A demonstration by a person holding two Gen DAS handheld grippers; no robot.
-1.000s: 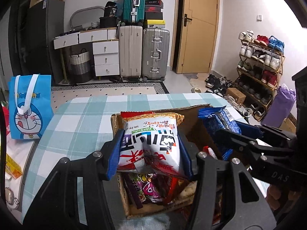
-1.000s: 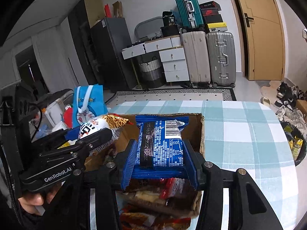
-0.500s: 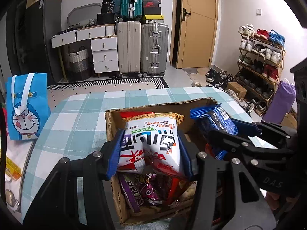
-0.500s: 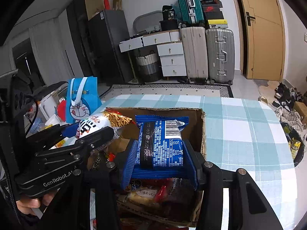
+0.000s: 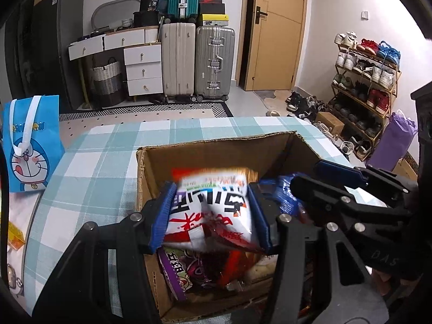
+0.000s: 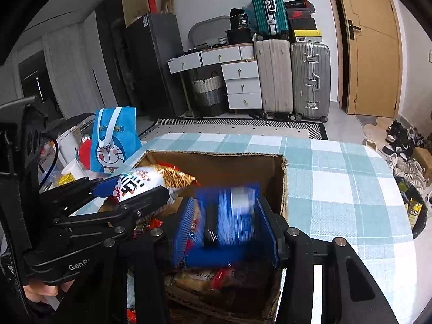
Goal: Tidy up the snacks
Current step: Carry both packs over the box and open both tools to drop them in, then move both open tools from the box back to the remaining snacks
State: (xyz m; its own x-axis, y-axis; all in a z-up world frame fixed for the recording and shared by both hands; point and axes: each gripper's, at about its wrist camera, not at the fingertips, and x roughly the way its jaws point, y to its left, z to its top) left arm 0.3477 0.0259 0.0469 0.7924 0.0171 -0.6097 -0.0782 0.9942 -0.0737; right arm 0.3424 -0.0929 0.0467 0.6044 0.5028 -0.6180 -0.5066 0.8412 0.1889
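An open cardboard box (image 5: 216,148) (image 6: 216,156) stands on the checked table, holding several snack packs. My left gripper (image 5: 210,213) is shut on a white snack bag (image 5: 210,205) with black and red print, held over the box's left half; the bag also shows in the right wrist view (image 6: 151,181). My right gripper (image 6: 226,224) is shut on a blue snack pack (image 6: 232,221), blurred, low over the box's right half. The pack also shows in the left wrist view (image 5: 283,194), beside the bag.
A blue Doraemon bag (image 5: 29,145) (image 6: 113,140) stands at the table's left edge, with clutter beside it. The teal checked tablecloth (image 6: 337,189) spreads right of the box. Suitcases (image 5: 197,62), drawers and a shoe rack (image 5: 364,86) stand behind, off the table.
Both grippers have dropped lower into the box with their packs still held. The box's far wall now rises above both packs.
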